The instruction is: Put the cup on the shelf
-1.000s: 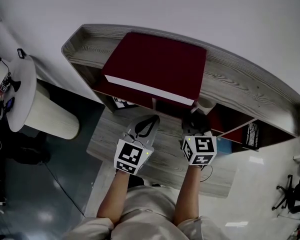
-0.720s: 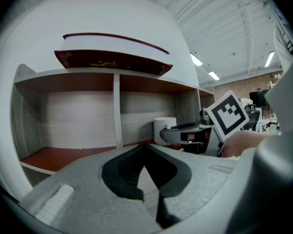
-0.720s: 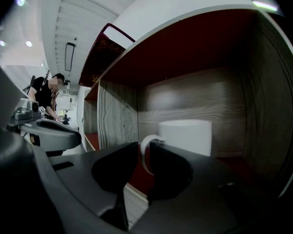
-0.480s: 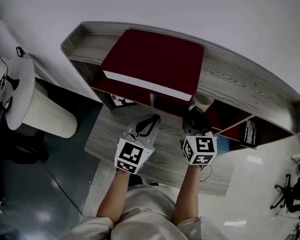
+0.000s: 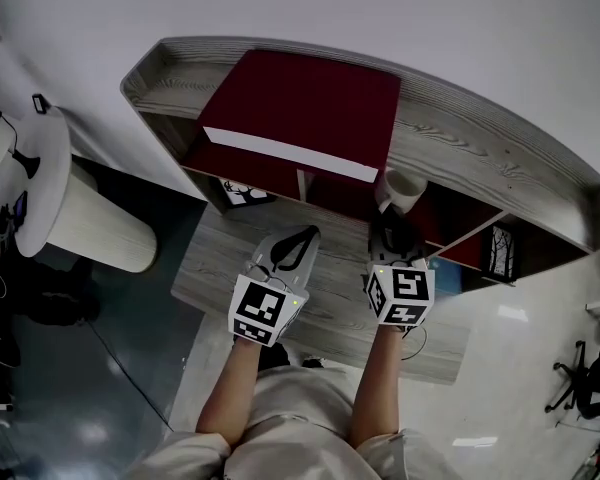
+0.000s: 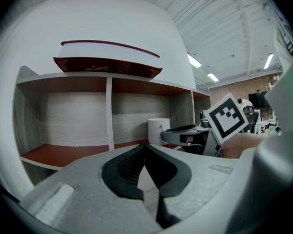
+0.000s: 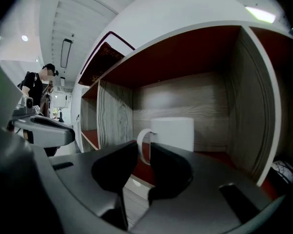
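From the head view, a grey wooden shelf (image 5: 500, 163) stands along the back edge of the tabletop (image 5: 325, 313). A big dark red box (image 5: 300, 108) lies on top of the shelf, near its left end. The white cup (image 5: 404, 186) is at the front edge of the shelf, just under the top board. The right gripper (image 5: 392, 230) reaches up to it. The left gripper (image 5: 298, 240) is over the middle of the tabletop, beside the right one.

In the left gripper view, the left gripper (image 6: 145, 150) is closed tight with nothing in it. The cup (image 6: 158, 129) is farther off, at the shelf (image 6: 107, 116).

In the right gripper view, the right gripper (image 7: 144, 152) pinches the cup (image 7: 173, 133) by its handle. The cup is inside the shelf (image 7: 112, 116), between two upright boards. I cannot tell if its bottom touches the red board.
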A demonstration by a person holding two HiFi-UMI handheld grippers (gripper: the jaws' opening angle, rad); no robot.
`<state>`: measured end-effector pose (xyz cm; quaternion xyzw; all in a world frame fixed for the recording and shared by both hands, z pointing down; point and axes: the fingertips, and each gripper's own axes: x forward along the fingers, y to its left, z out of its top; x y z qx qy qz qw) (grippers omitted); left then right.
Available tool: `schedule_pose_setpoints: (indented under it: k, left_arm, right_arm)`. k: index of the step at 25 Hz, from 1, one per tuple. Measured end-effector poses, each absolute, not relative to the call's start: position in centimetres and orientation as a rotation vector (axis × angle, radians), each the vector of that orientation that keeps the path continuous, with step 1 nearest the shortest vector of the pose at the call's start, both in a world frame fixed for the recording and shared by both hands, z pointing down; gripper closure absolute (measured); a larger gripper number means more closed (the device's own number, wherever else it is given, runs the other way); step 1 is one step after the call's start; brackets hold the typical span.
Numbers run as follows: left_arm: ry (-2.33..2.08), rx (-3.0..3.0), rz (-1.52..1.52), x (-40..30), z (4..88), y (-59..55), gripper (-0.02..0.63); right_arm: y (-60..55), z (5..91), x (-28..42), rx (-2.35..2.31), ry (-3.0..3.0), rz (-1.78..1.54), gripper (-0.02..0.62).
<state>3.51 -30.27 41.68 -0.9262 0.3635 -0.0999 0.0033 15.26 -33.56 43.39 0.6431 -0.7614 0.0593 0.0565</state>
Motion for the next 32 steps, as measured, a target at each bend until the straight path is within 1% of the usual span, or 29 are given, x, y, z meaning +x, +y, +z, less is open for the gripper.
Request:
schedule_pose_setpoints:
  k: [9, 18, 22, 27, 32]
  left_arm:
    - [1.222, -2.886, -0.283, 0.9, 41.8, -28.5, 0.595]
    - [1.24, -2.919, -0.29, -1.0, 42.5, -27.1, 0.595]
    - [1.168, -2.956, -0.293, -1.1, 42.8, -26.9, 0.595]
    - [0.964, -3.002, -0.301, -0.9, 42.1, -25.7, 0.595]
    - [0.835, -3.016, -0.258, -3.3, 40.4, -24.2, 0.595]
  right_arm:
    - [-31.6, 43.5, 18.1, 2.172, -2.11, 0.146, 0.516]
    - [-29.0, 43.8, 17.3, 2.187, -2.089, 0.142, 0.515]
    - [-27.4, 44.2, 17.2, 2.228, -2.047, 0.154, 0.515]
    - [-24.3, 43.8, 17.4, 2.364, -1.924, 0.182, 0.515]
    - [-20.3, 43.5, 14.5, 2.451, -1.854, 0.198, 0.515]
